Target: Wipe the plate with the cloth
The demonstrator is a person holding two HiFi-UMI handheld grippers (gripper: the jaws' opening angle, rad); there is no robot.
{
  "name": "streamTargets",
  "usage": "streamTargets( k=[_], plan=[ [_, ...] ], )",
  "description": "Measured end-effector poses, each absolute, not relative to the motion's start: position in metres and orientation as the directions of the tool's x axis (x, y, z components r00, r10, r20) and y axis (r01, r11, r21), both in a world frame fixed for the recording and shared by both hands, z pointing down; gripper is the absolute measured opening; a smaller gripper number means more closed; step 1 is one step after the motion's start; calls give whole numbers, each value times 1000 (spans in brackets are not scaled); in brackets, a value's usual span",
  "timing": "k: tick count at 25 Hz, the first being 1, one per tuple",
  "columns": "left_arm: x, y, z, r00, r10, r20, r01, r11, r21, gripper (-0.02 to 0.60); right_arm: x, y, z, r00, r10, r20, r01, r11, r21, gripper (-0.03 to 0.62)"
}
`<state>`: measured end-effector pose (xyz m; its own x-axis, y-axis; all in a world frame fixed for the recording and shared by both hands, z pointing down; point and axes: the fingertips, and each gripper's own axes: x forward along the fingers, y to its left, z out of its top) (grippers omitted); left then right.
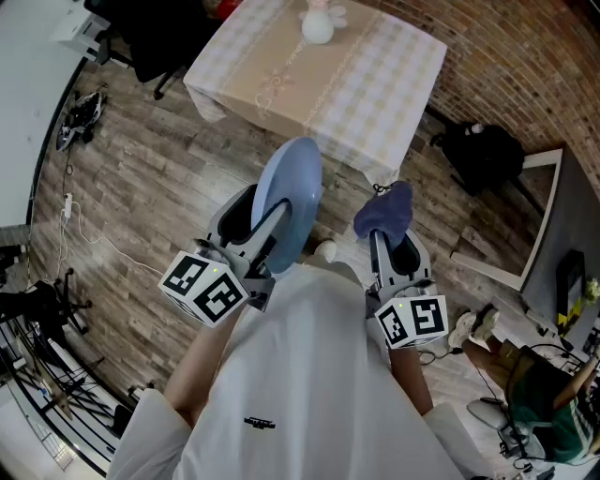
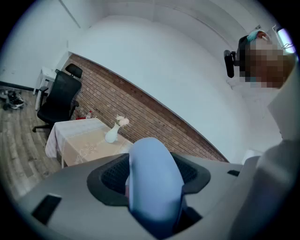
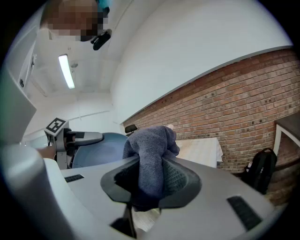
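Observation:
My left gripper [image 1: 272, 246] is shut on the rim of a pale blue plate [image 1: 287, 199], held on edge in the air above the floor; the plate fills the jaws in the left gripper view [image 2: 154, 185]. The right gripper [image 1: 391, 246] is shut on a bunched dark blue cloth [image 1: 384, 212], which sticks up out of its jaws [image 3: 151, 157]. In the right gripper view the plate [image 3: 101, 147] faces the cloth from the left, a short gap apart. Both grippers are held close in front of the person's white shirt.
A table with a checked cloth [image 1: 375, 94] and a white vase [image 1: 319, 22] stands ahead. A black bag [image 1: 480, 155] lies on the wood floor at the right, an office chair [image 2: 58, 101] beyond the table by the brick wall. Cables and racks sit at left.

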<state>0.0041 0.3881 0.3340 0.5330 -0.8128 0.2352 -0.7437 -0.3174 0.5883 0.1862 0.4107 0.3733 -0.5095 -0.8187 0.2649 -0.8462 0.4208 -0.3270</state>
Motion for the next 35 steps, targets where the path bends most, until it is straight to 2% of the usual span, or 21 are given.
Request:
streamTargets(
  k=[12, 19, 28, 35],
  plan=[
    [-38, 358, 346, 510, -821, 257, -755, -284, 592, 276, 149, 375, 391, -522, -793, 314, -842, 421, -337, 125],
    [-118, 302, 359, 471, -844, 257, -753, -232, 616, 276, 80, 311, 393, -544, -775, 322, -831, 445, -334, 124],
    [-230, 188, 353, 497, -842, 209, -699, -245, 672, 276, -25, 193, 364, -514, -801, 306, -853, 440, -281, 125],
    [-219, 100, 345, 510, -840, 183, -682, -265, 682, 276, -24, 115, 365, -534, -782, 320, -843, 465, -271, 125]
  ],
)
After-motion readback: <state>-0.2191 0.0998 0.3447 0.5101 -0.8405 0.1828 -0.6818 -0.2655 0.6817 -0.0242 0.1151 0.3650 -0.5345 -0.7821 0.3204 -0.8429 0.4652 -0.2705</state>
